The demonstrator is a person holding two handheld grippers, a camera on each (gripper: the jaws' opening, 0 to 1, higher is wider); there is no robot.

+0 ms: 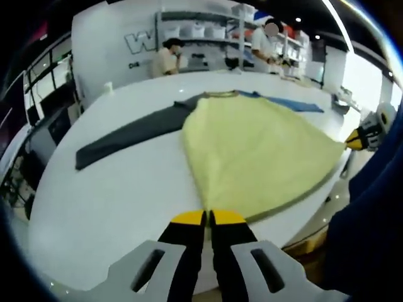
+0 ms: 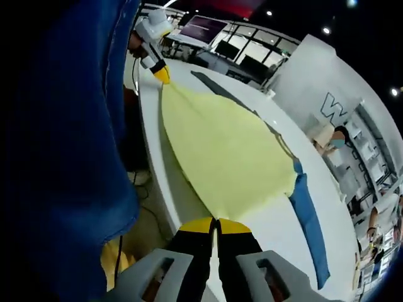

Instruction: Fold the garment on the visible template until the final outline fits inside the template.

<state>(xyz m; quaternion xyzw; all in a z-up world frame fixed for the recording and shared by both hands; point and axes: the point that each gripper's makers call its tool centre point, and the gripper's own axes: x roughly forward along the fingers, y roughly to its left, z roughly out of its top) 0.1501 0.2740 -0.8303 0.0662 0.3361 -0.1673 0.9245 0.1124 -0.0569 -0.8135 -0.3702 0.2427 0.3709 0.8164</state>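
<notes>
A pale yellow garment point(image 1: 252, 151) lies spread over the white table point(image 1: 126, 195), pulled taut between both grippers. My left gripper point(image 1: 208, 218) is shut on the near corner of the cloth. The right gripper point(image 1: 356, 139) pinches the other corner at the table's right edge. In the right gripper view the yellow garment point(image 2: 220, 151) runs from my right gripper point(image 2: 215, 224), shut on its hem, up to the left gripper point(image 2: 162, 74). No template outline can be made out on the table.
A dark grey garment point(image 1: 126, 135) lies stretched left of the yellow one, and a blue one point(image 1: 296, 104) beyond it; both show again as dark grey garment point(image 2: 217, 85) and blue garment point(image 2: 312, 220). A person's blue clothing point(image 2: 75, 145) stands close. Two people point(image 1: 167, 56) work at the shelves behind.
</notes>
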